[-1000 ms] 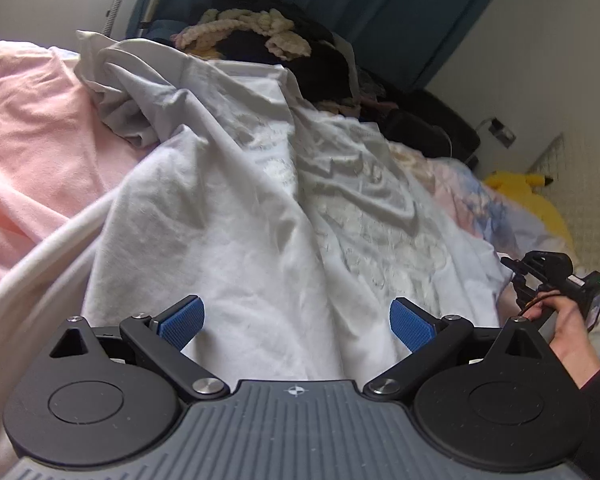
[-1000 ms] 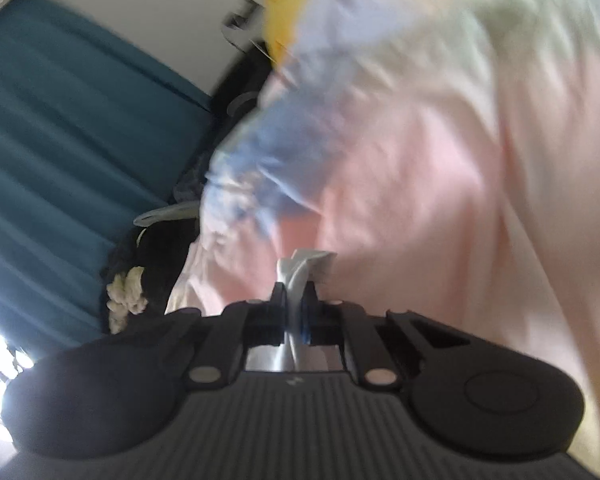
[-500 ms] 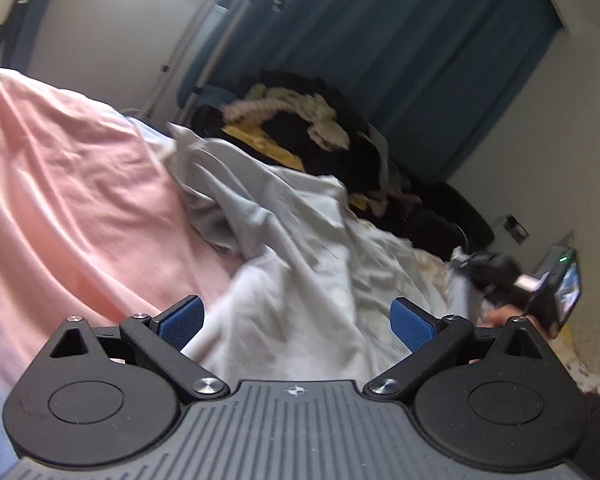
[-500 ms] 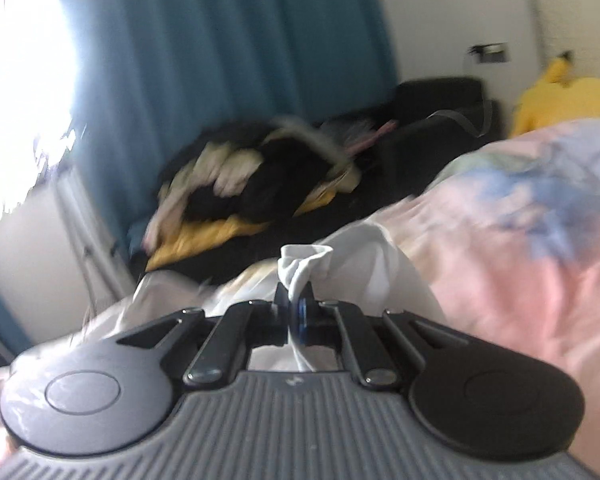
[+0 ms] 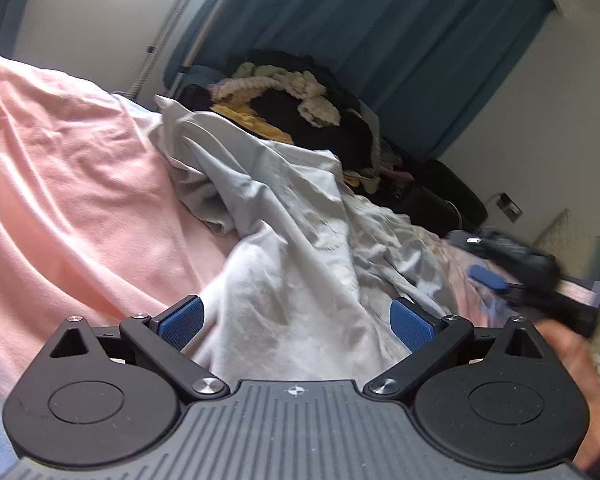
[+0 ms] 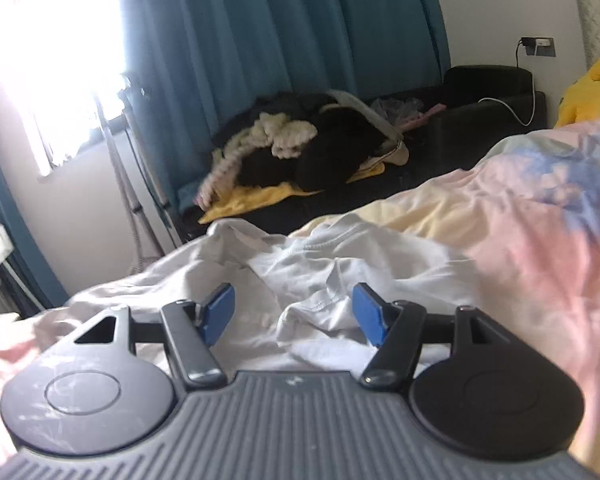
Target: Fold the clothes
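Note:
A crumpled white T-shirt lies on a bed with pink bedding. My left gripper is open and empty just above the shirt's near part. In the right wrist view the same white shirt lies rumpled ahead of my right gripper, which is open and empty, with a fold of the shirt between and below its blue pads. The right gripper also shows blurred at the right edge of the left wrist view, held in a hand.
A dark sofa beyond the bed carries a heap of black, cream and yellow clothes. Teal curtains hang behind. A yellow plush toy sits at far right. A metal stand is by the window.
My right gripper has opened and let go of the white shirt fold it held. It swung round to face the sofa. The left gripper stayed open and tilted up a little.

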